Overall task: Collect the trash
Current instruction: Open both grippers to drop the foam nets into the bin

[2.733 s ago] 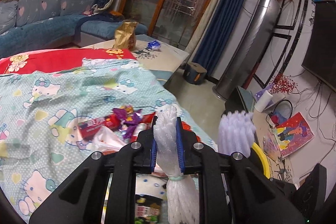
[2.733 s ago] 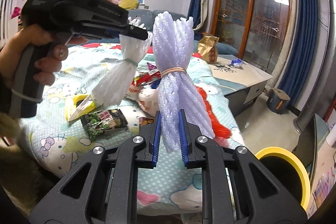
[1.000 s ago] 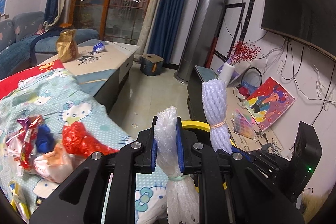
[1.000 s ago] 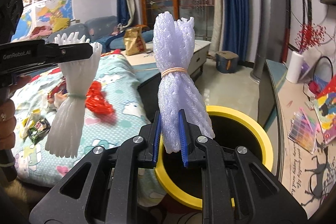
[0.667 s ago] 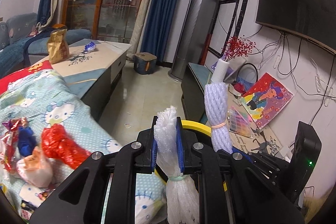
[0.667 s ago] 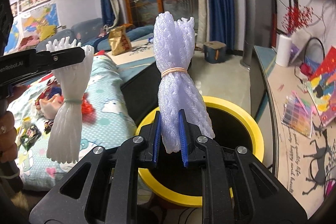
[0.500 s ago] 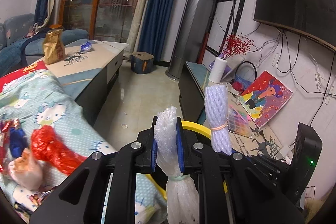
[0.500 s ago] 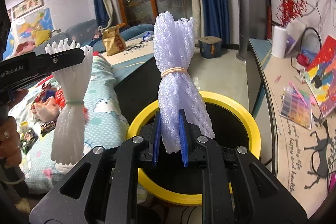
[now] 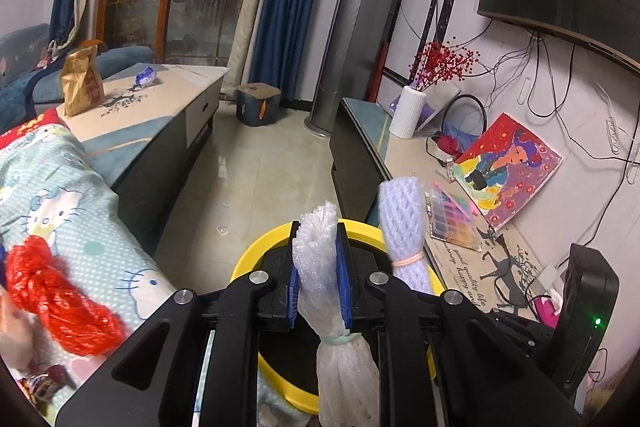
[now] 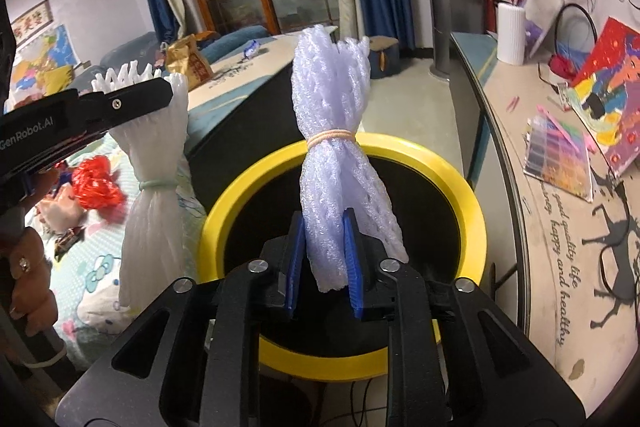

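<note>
My left gripper [image 9: 320, 259] is shut on a white foam net bundle [image 9: 318, 247] tied with a green band; the bundle also shows in the right wrist view [image 10: 154, 163]. My right gripper [image 10: 323, 259] is shut on a pale purple foam net bundle [image 10: 332, 131] tied with an orange band, seen in the left wrist view [image 9: 402, 223] too. Both bundles hang above a yellow-rimmed black trash bin [image 10: 472, 211], also in the left wrist view [image 9: 248, 259]. A red net bag [image 9: 52, 303] and other wrappers lie on the Hello Kitty cloth [image 9: 60, 199].
A dark low cabinet [image 9: 356, 163] stands right of the bin, with a white vase [image 9: 408, 115], a painting [image 9: 508, 167] and a colour palette [image 9: 452, 219] on top. A coffee table [image 9: 160, 99] with a brown paper bag [image 9: 82, 83] stands at left. Tiled floor [image 9: 256, 163] lies between.
Both grippers, each still holding its foam bundle, have swung right from the cloth-covered table to above the yellow bin, and the bin has come closer under them.
</note>
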A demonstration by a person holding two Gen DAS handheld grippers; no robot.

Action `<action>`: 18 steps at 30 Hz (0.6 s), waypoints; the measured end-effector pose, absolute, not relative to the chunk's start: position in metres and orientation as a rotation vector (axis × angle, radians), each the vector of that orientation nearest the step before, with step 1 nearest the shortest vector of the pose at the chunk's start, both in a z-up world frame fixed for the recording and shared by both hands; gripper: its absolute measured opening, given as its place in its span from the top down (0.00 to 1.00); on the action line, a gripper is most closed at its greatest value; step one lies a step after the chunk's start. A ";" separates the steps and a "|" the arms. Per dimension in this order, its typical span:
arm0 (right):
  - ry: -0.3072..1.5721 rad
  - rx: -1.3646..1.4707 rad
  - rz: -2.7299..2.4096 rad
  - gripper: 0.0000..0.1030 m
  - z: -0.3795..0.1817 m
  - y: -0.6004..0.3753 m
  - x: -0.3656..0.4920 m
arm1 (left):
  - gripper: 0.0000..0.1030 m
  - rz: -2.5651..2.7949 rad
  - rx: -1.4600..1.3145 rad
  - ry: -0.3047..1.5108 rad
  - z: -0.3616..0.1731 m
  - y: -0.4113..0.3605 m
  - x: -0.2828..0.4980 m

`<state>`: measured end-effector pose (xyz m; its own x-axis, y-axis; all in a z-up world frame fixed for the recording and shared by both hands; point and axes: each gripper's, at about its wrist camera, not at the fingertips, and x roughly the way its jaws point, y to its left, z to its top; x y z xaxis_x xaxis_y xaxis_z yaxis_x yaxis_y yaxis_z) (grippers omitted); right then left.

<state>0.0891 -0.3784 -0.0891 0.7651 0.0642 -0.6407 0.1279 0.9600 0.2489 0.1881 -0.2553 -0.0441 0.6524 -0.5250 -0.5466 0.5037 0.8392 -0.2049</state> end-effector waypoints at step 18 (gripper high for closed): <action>0.658 0.304 -0.156 0.33 -0.087 -0.395 0.083 | 0.07 -0.495 -0.090 0.620 -0.044 -0.214 0.182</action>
